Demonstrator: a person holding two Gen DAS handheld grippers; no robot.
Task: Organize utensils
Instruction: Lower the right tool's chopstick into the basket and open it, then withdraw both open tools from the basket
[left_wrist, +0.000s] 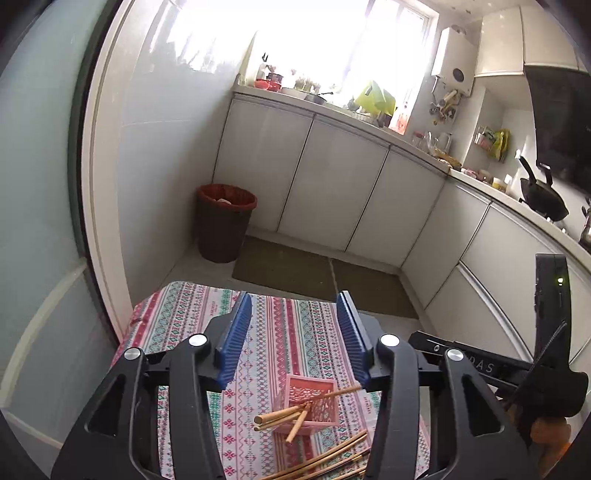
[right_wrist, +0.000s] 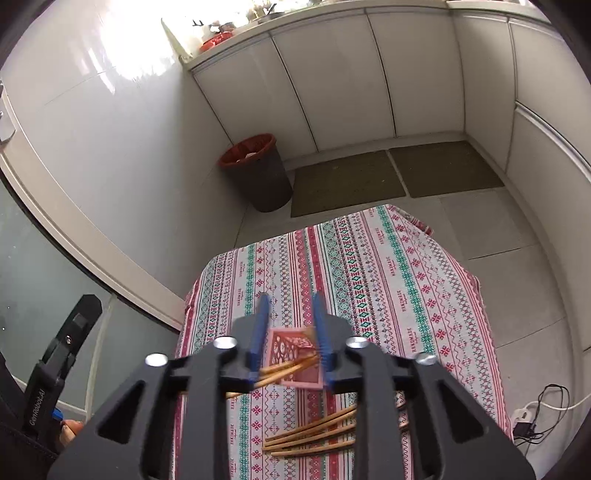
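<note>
Pink basket (right_wrist: 295, 360) sits between right hand-held gripper (right_wrist: 290, 314) fingers.

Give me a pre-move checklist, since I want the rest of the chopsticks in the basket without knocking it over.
1. Left gripper free to pick: jaws wide apart, nothing between them. Ok.
2. Right gripper clear of the load: jaws apart over the pink basket, but the view is blurred. Cannot tell.
3. Basket standing upright on the tablecloth: cannot tell.
4. Chopsticks in the basket fully seated: they poke out sideways. Not ok.
5. All chopsticks collected: loose chopsticks lie on the cloth near the basket. Not ok.
</note>
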